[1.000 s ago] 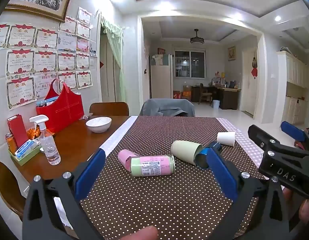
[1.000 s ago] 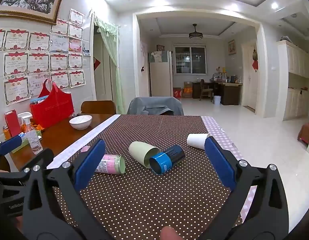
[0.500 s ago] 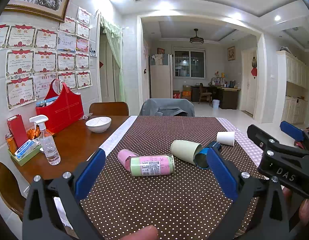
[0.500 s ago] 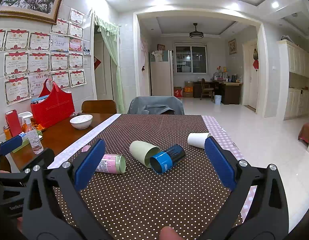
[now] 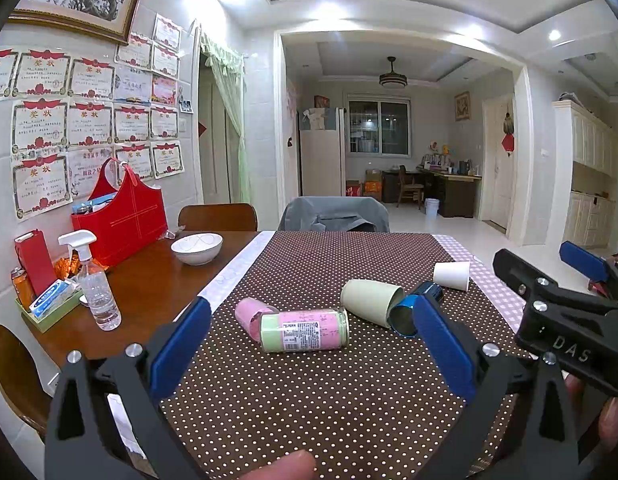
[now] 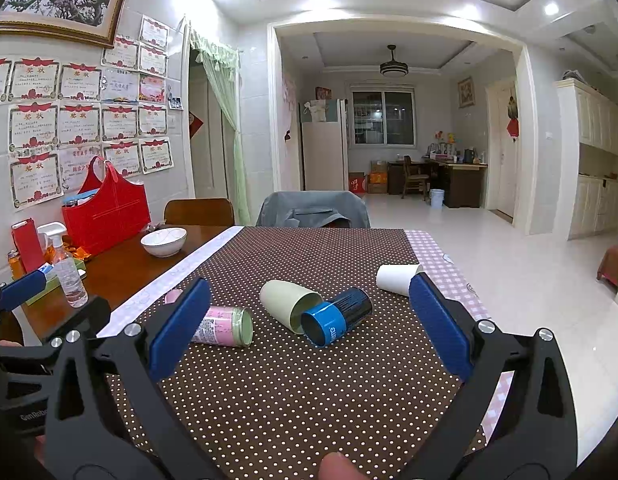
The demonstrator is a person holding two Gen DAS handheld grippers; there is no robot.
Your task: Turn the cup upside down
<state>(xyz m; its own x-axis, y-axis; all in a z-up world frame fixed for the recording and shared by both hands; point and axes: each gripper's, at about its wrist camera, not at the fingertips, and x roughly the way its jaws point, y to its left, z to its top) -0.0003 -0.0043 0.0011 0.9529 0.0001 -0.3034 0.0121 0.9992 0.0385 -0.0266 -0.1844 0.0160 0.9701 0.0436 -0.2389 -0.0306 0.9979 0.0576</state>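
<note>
Several cups lie on their sides on the brown dotted tablecloth (image 5: 309, 392). A pink-and-green cup (image 5: 305, 329) lies nearest the left gripper, with a pink cup (image 5: 249, 312) behind it. A pale green cup (image 5: 371, 301), a blue-and-black cup (image 6: 336, 316) and a white paper cup (image 5: 451, 275) lie to the right. My left gripper (image 5: 311, 344) is open and empty, above the near table. My right gripper (image 6: 309, 328) is open and empty too, short of the blue cup. The pale green cup (image 6: 291, 305) and the white cup (image 6: 397, 278) also show in the right wrist view.
On the bare wood at the left stand a white bowl (image 5: 196, 243), a spray bottle (image 5: 95, 286), a red bag (image 5: 121, 216) and a green tray (image 5: 49, 308). Chairs (image 5: 333, 214) stand at the far table edge. The right table edge (image 6: 469, 304) drops to the floor.
Both grippers have drifted very slightly; the cups lie as before.
</note>
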